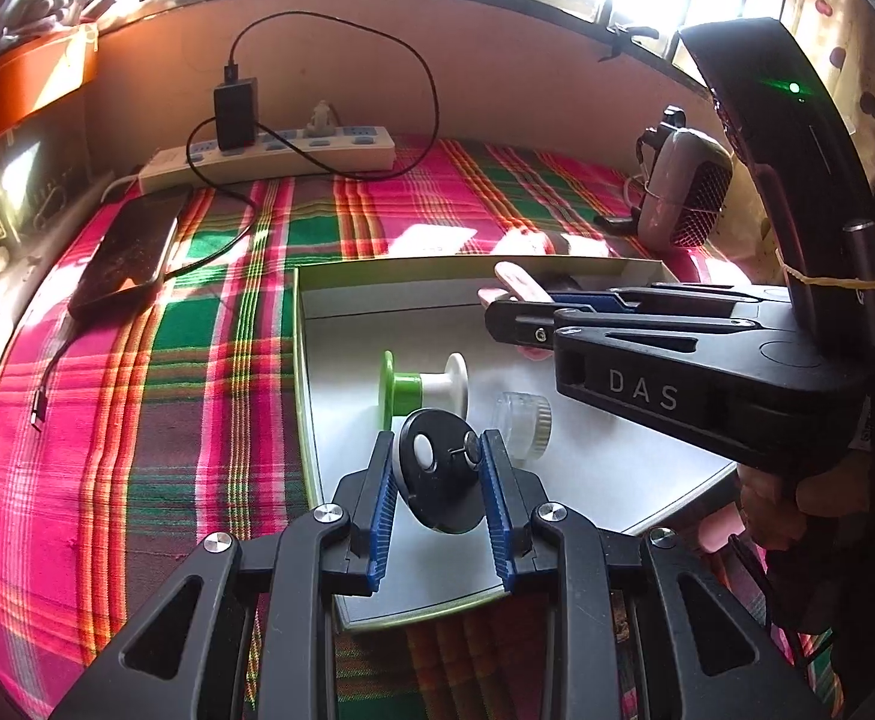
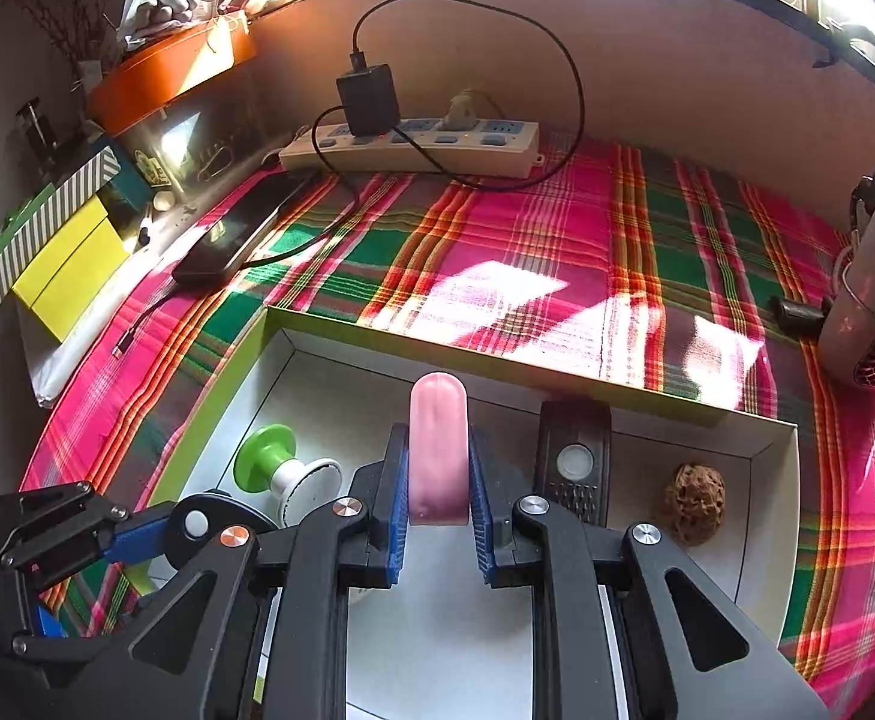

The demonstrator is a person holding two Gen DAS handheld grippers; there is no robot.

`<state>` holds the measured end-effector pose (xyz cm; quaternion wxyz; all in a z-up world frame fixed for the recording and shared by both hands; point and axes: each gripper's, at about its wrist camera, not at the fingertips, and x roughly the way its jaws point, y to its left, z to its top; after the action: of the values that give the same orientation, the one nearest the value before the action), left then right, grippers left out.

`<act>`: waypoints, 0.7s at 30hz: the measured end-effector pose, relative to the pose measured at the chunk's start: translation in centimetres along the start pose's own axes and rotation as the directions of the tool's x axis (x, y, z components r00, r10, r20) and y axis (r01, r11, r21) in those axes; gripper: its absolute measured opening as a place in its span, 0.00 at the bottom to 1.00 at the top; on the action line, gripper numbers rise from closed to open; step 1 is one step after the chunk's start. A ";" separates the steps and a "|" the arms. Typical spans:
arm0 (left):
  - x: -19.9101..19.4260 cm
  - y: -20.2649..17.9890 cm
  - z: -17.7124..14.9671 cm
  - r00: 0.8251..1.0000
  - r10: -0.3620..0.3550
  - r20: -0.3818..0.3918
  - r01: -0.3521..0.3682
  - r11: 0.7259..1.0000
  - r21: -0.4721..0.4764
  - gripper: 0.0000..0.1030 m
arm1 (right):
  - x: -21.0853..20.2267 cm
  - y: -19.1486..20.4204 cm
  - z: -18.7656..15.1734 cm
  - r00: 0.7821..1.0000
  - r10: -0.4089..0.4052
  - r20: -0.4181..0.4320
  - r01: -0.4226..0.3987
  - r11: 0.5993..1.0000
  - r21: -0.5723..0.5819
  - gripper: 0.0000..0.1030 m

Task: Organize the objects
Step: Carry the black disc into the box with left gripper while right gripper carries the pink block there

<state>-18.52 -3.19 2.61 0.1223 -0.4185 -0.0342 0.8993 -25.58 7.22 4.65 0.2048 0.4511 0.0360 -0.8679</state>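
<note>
My left fingers (image 1: 488, 468) clamp a black disc (image 1: 443, 468) with a white centre, tilted above the white tray (image 1: 617, 480). My right fingers (image 2: 398, 492) clamp a pink rounded bar (image 2: 438, 450) upright. In the tray lie a green-and-white spool (image 1: 422, 387), a clear jar (image 1: 524, 423), a dark remote (image 2: 575, 459) and a walnut (image 2: 694, 504).

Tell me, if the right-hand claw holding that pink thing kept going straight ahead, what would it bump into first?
Probably the far wall of the white tray. The right gripper points the pink piece down toward it, with bare tray floor before it, though depth is hard to judge.
</note>
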 end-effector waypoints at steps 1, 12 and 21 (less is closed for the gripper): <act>0.0 0.0 0.0 1.000 0.001 -0.001 -0.001 1.000 0.005 0.24 | 0.1 0.0 0.0 1.000 0.001 -0.001 -0.001 1.000 -0.001 0.18; 0.6 -0.1 0.4 1.000 0.005 -0.012 -0.005 1.000 0.024 0.24 | 1.2 0.3 0.5 1.000 -0.014 -0.023 0.014 1.000 -0.026 0.18; 1.0 -0.3 0.3 1.000 0.018 -0.021 -0.017 0.999 0.037 0.24 | 1.6 0.2 0.4 0.999 -0.022 -0.037 0.021 0.999 -0.030 0.18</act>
<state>-19.29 -2.62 2.08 0.1225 -0.4261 -0.0124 0.8963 -26.66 6.43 3.66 0.2016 0.4636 0.0575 -0.8609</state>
